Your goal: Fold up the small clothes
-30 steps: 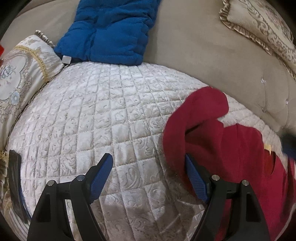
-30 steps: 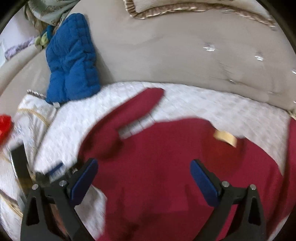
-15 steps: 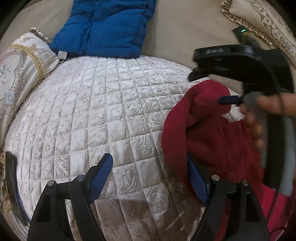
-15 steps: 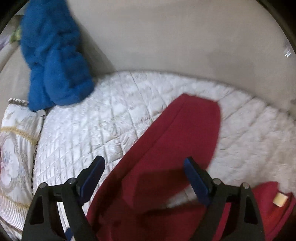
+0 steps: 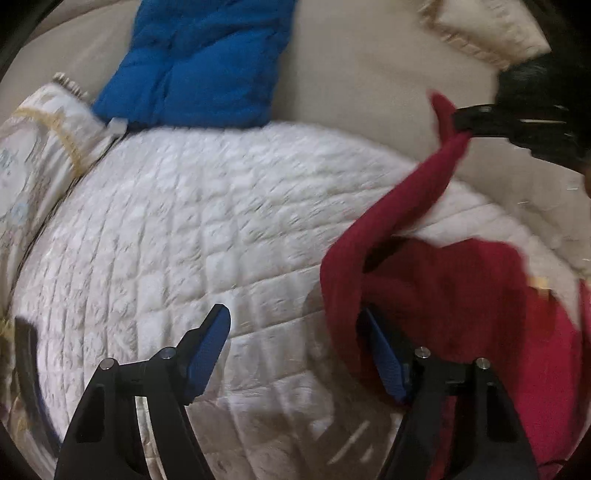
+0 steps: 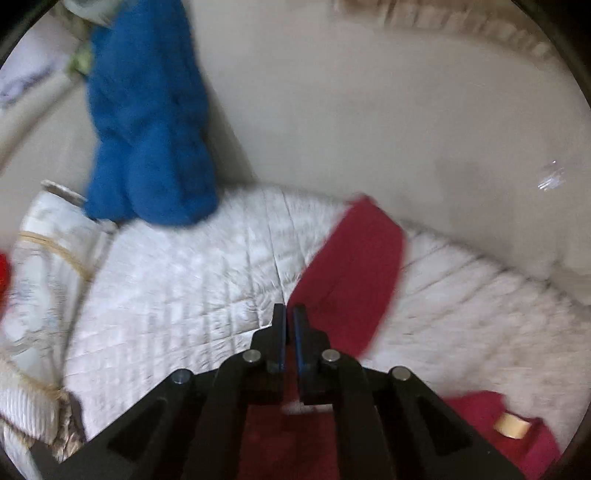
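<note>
A dark red garment (image 5: pixel 461 295) lies on a white quilted cushion (image 5: pixel 184 229) at the right. My right gripper (image 6: pixel 290 314) is shut on the garment's sleeve (image 6: pixel 354 273) and holds it lifted off the cushion; in the left wrist view the gripper (image 5: pixel 469 123) pinches the sleeve end high at the upper right, with the sleeve (image 5: pixel 417 192) stretched up from the body. My left gripper (image 5: pixel 295 332) is open and empty, low over the cushion, its right finger beside the garment's left edge. A tan label (image 6: pixel 511 424) shows on the garment.
A blue padded garment (image 5: pixel 199 62) leans on the beige sofa back (image 5: pixel 369 92). An embroidered cushion (image 5: pixel 33 140) sits at the left, another (image 5: pixel 480 33) at the upper right. A dark flat object (image 5: pixel 26 365) lies at the cushion's left edge.
My right gripper closed on the red sleeve and lifted it up and to the right. My left gripper stayed open in about the same place.
</note>
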Motion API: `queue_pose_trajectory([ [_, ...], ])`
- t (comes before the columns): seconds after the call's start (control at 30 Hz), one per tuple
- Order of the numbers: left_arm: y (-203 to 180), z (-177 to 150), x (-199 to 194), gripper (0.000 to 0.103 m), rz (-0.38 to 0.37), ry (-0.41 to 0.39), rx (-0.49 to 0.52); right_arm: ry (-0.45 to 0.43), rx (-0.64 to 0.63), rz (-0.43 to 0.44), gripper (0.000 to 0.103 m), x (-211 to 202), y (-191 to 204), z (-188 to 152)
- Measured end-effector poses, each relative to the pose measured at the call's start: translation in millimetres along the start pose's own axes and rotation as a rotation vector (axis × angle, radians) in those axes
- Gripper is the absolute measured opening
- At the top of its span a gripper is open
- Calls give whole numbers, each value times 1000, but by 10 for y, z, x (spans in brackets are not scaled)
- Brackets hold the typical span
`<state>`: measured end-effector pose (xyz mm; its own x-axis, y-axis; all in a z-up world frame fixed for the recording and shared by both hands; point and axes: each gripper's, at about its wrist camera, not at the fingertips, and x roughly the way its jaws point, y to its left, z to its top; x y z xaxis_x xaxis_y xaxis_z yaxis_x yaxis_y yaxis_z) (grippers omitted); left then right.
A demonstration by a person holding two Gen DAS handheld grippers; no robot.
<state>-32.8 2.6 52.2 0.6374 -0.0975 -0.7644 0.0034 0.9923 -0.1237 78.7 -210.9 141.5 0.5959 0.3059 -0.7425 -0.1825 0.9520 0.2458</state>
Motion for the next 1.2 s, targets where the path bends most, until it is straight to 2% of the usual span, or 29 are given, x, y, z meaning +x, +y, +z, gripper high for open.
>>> queue_pose_trajectory([
  [0.1,-20,-30,-256,53,-144,-69,29,-104,-18,-22,4,-788,-230,-199],
  [0.17,28,-57,-412,53,-275,-90,19,-139,17,-41,4,-1199,-433,-410],
  [0.23,90,-83,-525,53,-348,-117,6,-163,60,-56,4,-1574,-682,-699],
  [0.3,108,-95,-574,53,-332,-146,10,-145,90,-99,4,-1777,-904,-1012],
  [0.37,88,-85,-531,53,-290,-134,17,-110,126,-139,4,-1876,-1100,-1364],
  [0.47,12,-108,-404,53,-272,-72,24,15,160,-179,5,-1678,-1275,-1896],
  [0.53,-45,-124,-345,53,-269,-40,46,165,188,-233,18,-1418,-1396,-2144],
  [0.57,-74,-139,-331,53,-262,-33,57,248,219,-240,34,-1326,-1464,-2236],
  [0.6,-108,-160,-316,53,-252,-24,75,273,254,-219,42,-1312,-1493,-2292],
  [0.63,-127,-191,-317,53,-245,-16,92,256,290,-173,43,-1355,-1491,-2316],
  [0.73,-185,-217,-268,53,-214,7,127,173,275,-86,49,-1534,-1339,-2134],
  [0.8,-214,-234,-206,53,-196,37,151,97,203,-40,65,-1542,-1126,-1938],
  [0.87,-246,-272,-158,53,-187,78,187,19,111,3,73,-1458,-901,-1691],
  [0.93,-236,-316,-181,53,-208,96,208,-17,13,46,74,-1213,-661,-1442],
  [1.0,-212,-327,-196,53,-253,111,203,8,-48,62,74,-832,-438,-1190],
  [1.03,-201,-338,-178,53,-301,137,196,28,-65,74,74,-650,-352,-1085],
  [1.1,-203,-356,-146,53,-347,174,185,98,-118,104,74,-243,-158,-899],
  [1.2,-219,-372,-146,53,-414,202,181,197,-178,80,74,231,4,-858],
])
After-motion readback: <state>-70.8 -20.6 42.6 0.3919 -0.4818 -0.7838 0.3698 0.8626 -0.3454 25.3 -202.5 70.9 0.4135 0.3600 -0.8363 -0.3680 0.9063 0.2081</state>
